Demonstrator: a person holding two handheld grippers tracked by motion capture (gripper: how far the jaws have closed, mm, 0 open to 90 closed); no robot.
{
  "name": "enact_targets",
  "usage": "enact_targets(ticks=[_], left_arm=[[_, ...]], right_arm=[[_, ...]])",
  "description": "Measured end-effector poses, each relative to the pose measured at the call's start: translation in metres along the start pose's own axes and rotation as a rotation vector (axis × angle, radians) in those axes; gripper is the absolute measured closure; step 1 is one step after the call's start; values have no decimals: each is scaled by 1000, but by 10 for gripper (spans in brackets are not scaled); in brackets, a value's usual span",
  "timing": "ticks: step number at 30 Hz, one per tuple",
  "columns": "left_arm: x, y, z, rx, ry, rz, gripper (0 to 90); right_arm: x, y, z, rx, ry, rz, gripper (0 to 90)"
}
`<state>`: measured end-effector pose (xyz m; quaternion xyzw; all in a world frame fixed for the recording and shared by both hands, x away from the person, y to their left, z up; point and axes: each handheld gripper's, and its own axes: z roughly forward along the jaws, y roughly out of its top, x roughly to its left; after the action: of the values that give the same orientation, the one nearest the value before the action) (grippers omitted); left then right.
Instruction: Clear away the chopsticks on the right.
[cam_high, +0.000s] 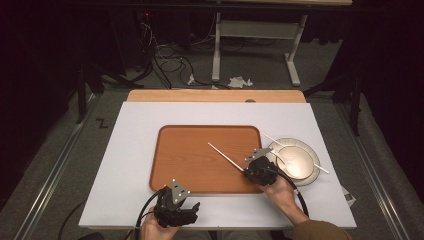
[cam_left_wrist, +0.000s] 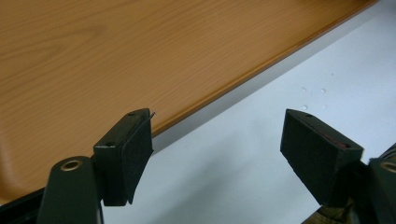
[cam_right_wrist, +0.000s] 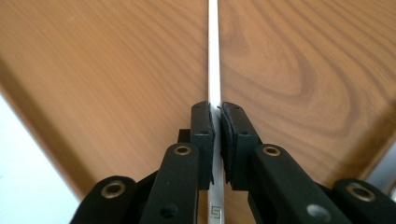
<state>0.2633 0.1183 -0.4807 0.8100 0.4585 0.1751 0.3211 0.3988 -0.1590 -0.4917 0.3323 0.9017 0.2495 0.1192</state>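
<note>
A brown wooden tray lies in the middle of the white table top. My right gripper is over the tray's right front part, shut on a thin white chopstick that points to the far left above the tray. In the right gripper view the chopstick runs straight up from between the closed pads, with the tray's wood beneath. My left gripper rests at the tray's front edge, open with nothing between its jaws; the tray rim crosses just beyond its fingers.
Right of the tray stands a cream bowl on a plate, with a second white chopstick lying across them. A paper slip pokes out at the table's right front corner. Cables and white desk legs are on the floor behind.
</note>
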Motion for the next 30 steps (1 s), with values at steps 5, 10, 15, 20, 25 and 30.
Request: enact_targets(ticks=[5,10,15,20,25,30], left_arm=[[3,-4,-5,-4,20,-17,252],[6,-7,-10,-15,34,-42,252],[5,-7,-10,-12,37,-39,252],[6,-7,-10,-15,31,-40,252],[5,-6,-8,-10,26,-34,252],[4,-5,-6,-5,23,-28,252]], right_arm=[[-3,4,3,-7,8,6,846],[-8,5,5,-20,-37,13,816],[-10,4,5,-19,-93,25,815],[-10,3,4,-10,-124,40,821],[-13,1,3,-10,-135,57,810],[-14,0,2,-13,-139,62,767]])
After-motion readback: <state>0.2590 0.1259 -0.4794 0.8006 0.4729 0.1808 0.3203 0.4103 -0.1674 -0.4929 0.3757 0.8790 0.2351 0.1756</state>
